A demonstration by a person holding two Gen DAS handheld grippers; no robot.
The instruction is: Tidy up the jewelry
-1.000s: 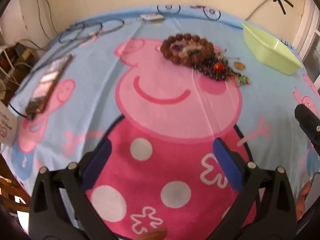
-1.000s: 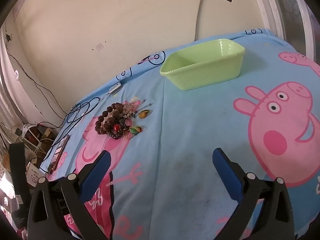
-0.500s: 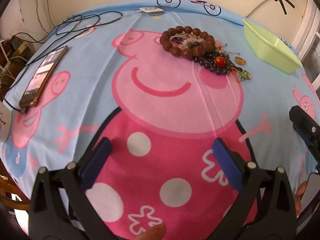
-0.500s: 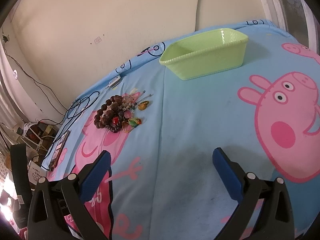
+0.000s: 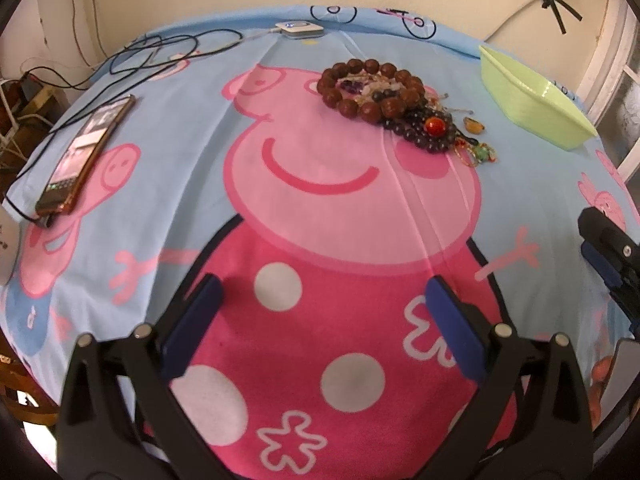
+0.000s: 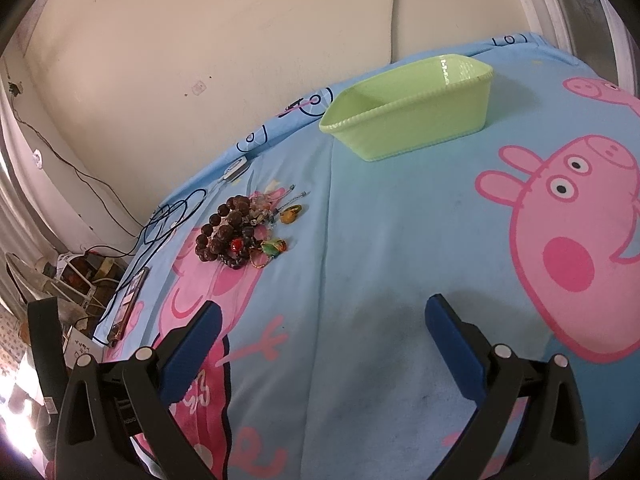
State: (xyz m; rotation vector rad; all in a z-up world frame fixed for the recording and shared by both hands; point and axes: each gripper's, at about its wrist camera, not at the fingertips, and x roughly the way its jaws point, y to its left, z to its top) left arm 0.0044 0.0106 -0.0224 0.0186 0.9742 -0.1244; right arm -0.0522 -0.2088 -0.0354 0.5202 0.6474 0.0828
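Note:
A pile of jewelry lies on the Peppa Pig cloth: a brown wooden bead bracelet (image 5: 370,90), a dark bead bracelet with a red bead (image 5: 428,132), small coloured charms (image 5: 478,152) and an amber pendant (image 5: 474,125). The pile also shows in the right wrist view (image 6: 240,234). A light green plastic basket (image 5: 532,100) stands right of the pile; it looks empty in the right wrist view (image 6: 412,108). My left gripper (image 5: 320,312) is open and empty, well short of the pile. My right gripper (image 6: 320,332) is open and empty, over bare cloth.
A phone (image 5: 86,156) with its screen lit lies at the left, with black cables (image 5: 168,52) and a white charger (image 5: 298,30) behind it. The wall is just beyond the far edge. The table's left edge drops to clutter (image 6: 80,276).
Both grippers have moved forward and tipped down a little; the jewelry pile and basket sit lower and larger in view. Nothing was taken hold of.

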